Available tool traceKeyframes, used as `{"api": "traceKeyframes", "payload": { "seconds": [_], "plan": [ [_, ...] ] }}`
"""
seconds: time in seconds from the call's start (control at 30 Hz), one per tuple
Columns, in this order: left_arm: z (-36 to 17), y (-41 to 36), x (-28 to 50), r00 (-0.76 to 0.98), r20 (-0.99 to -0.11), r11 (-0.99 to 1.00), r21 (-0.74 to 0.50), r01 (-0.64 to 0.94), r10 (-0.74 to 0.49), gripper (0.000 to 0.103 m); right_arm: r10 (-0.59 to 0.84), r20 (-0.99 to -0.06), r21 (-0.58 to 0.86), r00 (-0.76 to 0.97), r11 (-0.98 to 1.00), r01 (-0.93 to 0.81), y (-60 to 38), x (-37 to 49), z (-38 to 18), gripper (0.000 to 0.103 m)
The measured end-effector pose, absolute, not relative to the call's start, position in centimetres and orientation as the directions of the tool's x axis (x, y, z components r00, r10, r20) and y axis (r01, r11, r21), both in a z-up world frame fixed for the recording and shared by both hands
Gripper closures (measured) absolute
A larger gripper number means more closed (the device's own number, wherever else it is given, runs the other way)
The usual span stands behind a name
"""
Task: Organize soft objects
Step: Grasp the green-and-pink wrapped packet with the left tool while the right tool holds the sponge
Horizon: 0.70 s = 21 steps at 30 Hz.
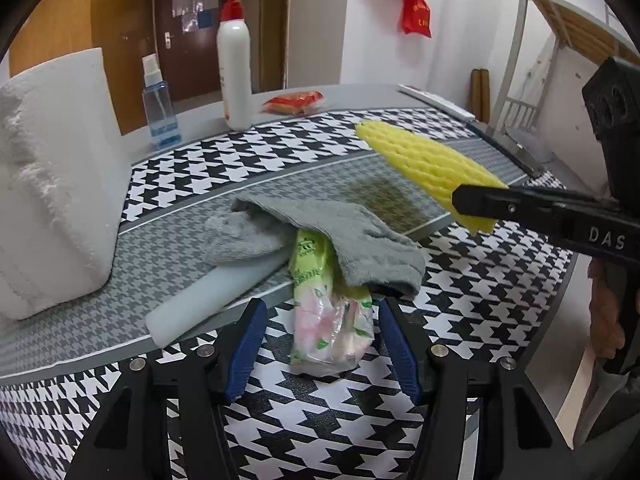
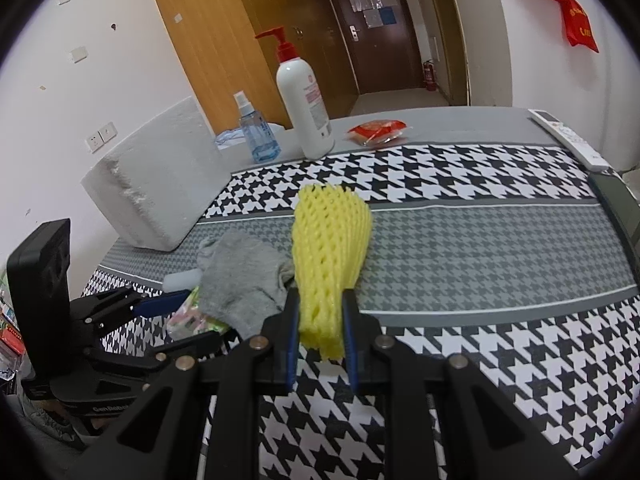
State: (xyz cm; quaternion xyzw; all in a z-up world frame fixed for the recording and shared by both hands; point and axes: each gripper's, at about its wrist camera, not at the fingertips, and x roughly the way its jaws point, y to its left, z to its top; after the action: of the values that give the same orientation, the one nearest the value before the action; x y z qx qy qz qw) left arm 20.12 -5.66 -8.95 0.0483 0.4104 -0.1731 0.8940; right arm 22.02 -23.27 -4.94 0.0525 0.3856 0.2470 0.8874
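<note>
Bench [image 2: 500,240]: carrying a black-and-white houndstooth cloth with a grey band across the middle; bare grey top showing at the far edge.
Right gripper [image 2: 320,304]: its fingers [image 2: 291,320] standing narrow and pressing on the near end of the yellow foam net sleeve [image 2: 330,248], lifting it above the cloth, far end fanning out.
Left gripper [image 1: 320,312]: fingers [image 1: 248,340] standing partly apart, one on each side of the tissue pack [image 1: 328,320]; pads not touching it as far as the view shows.
Tissue pack: lying in the near middle of the bench, green-and-pink wrapper, its far end tucked under the grey sock [image 1: 352,232].
Grey sock: lying crumpled over the pack's far end, getting in the way of that end; in the right wrist view sitting just left of the yellow sleeve.
White foam strip [image 1: 208,296]: lying just left of the pack, partly under the sock.
White foam block [image 1: 52,184]: standing at the left of the bench, well apart from the pack.
Blue spray bottle [image 1: 160,108]: standing far left, beside the white pump bottle [image 1: 234,60].
Red snack packet [image 1: 294,102]: lying far, right of the pump bottle.
Remote control [image 2: 568,140]: lying at the far right edge.
</note>
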Motion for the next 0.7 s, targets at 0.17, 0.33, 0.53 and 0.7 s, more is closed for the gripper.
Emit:
{"api": "traceKeyframes", "payload": {
  "seconds": [0.17, 0.33, 0.53, 0.7],
  "plan": [
    [-9.2, -6.2, 20.3, 0.594, -0.763, 0.935, -0.039, 0.351, -0.255, 0.046, 0.480, -0.655, 0.285, 0.583, 0.872, -0.397, -23.4, 21.7, -4.9, 0.080],
    [-9.4, -6.4, 20.5, 0.601, -0.764, 0.943, -0.027, 0.333, -0.234, 0.051, 0.485, -0.648, 0.292, 0.587, 0.870, -0.396, -23.6, 21.3, -4.9, 0.080],
    [-9.2, -6.4, 20.3, 0.601, -0.764, 0.941, -0.024, 0.338, -0.235, 0.070, 0.492, -0.642, 0.295, 0.588, 0.866, -0.404, -23.5, 21.0, -4.7, 0.080],
    [-8.7, -6.4, 19.7, 0.615, -0.753, 0.940, -0.013, 0.341, -0.233, 0.071, 0.491, -0.636, 0.290, 0.595, 0.867, -0.406, -23.6, 20.6, -4.4, 0.080]
  ]
}}
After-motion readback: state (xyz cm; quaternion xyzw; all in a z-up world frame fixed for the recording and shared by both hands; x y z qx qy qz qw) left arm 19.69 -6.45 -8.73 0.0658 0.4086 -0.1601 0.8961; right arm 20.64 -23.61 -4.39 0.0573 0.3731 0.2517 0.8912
